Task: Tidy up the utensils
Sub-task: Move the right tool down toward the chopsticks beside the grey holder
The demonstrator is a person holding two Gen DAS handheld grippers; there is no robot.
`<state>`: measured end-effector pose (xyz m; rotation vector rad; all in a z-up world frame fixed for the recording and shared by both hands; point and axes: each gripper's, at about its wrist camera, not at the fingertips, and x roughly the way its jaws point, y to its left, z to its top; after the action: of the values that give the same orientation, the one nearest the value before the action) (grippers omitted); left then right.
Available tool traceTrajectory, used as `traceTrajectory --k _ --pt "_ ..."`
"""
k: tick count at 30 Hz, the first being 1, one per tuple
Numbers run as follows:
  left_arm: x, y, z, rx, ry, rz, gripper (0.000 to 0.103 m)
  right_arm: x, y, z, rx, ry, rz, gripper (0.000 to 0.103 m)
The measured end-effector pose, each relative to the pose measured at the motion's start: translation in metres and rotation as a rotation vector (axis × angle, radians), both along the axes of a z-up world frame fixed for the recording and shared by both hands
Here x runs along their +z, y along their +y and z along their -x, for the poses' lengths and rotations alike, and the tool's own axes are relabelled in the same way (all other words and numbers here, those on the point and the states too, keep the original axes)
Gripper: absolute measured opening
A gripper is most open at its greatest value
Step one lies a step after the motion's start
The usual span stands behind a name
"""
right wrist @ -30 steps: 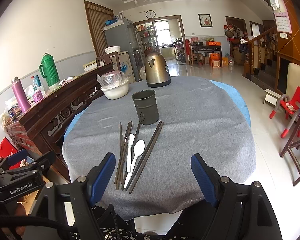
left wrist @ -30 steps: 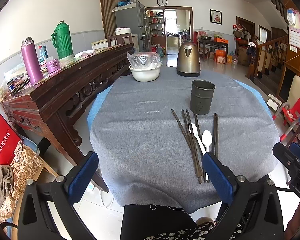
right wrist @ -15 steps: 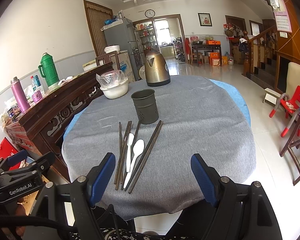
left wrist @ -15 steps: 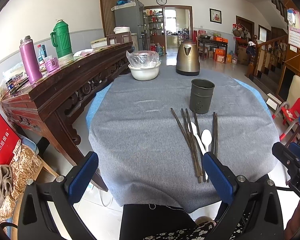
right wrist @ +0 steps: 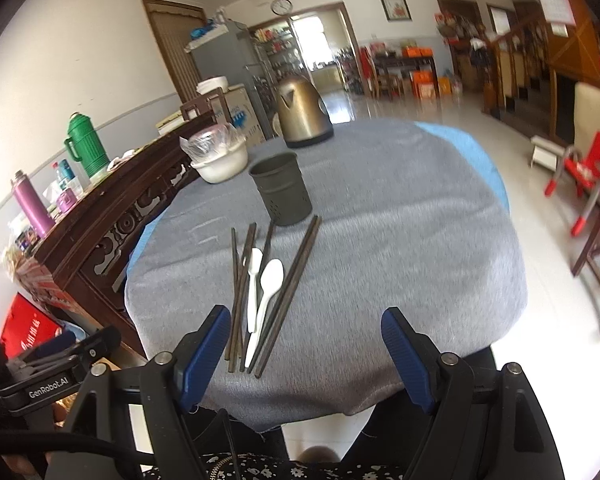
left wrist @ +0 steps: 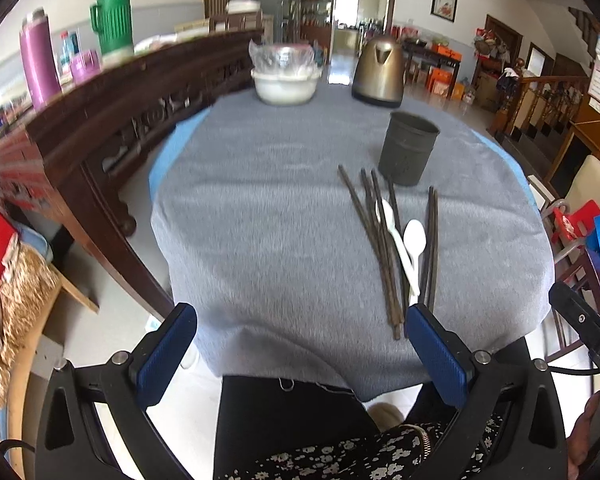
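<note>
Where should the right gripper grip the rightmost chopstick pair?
Probably at the near ends of the pair, coming from above with the open right gripper. They lie flat and side by side on the cloth, apart from the spoons, far tips by the holder.

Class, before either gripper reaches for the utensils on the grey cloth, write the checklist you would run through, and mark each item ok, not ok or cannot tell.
1. Left gripper open and empty: ok.
2. Right gripper open and empty: ok.
3. Holder cup upright, mouth free: ok; whether it is empty, cannot tell.
4. Chopsticks and white spoons lie flat in front of the cup, within view: ok.
5. Utensils separated for a single pick: not ok, spoons lie among the chopsticks.
6. Kettle and white bowl stand behind the cup, clear of the utensils: ok.
</note>
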<state>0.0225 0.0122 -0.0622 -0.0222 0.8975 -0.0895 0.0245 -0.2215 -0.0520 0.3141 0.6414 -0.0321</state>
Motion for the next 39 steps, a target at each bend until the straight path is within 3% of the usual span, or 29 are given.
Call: traceTrajectory --k 7,10,14,20,24,28,39 --pt "-0.013 -0.001 -0.024 0.003 0.049 0.011 0.103 -0.011 -0.006 -0.032 0.021 0.062 -0.016 0.05" --pt "-0.016 -0.001 -0.039 0.008 0.061 0.03 0.102 -0.014 -0.014 -0.054 0.026 0.097 -0.068 0.041" --pt "-0.018 -0.001 -0.055 0.014 0.055 0.035 0.092 -0.015 -0.018 -0.079 0.024 0.121 -0.087 0.04" --pt "-0.028 0.0 -0.075 0.019 0.064 0.046 0.09 -0.02 -0.018 -0.111 0.039 0.148 -0.124 0.04" --pt "-0.046 0.0 -0.09 0.02 0.112 0.055 0.09 -0.035 -0.011 -0.127 0.071 0.186 -0.128 0.04" --pt "-0.059 -0.003 -0.103 0.016 0.142 0.056 0.08 -0.052 -0.005 -0.142 0.103 0.223 -0.117 0.04" --pt "-0.082 -0.004 -0.137 0.03 0.217 0.075 0.069 -0.07 -0.033 -0.198 0.04 0.264 -0.146 0.04"
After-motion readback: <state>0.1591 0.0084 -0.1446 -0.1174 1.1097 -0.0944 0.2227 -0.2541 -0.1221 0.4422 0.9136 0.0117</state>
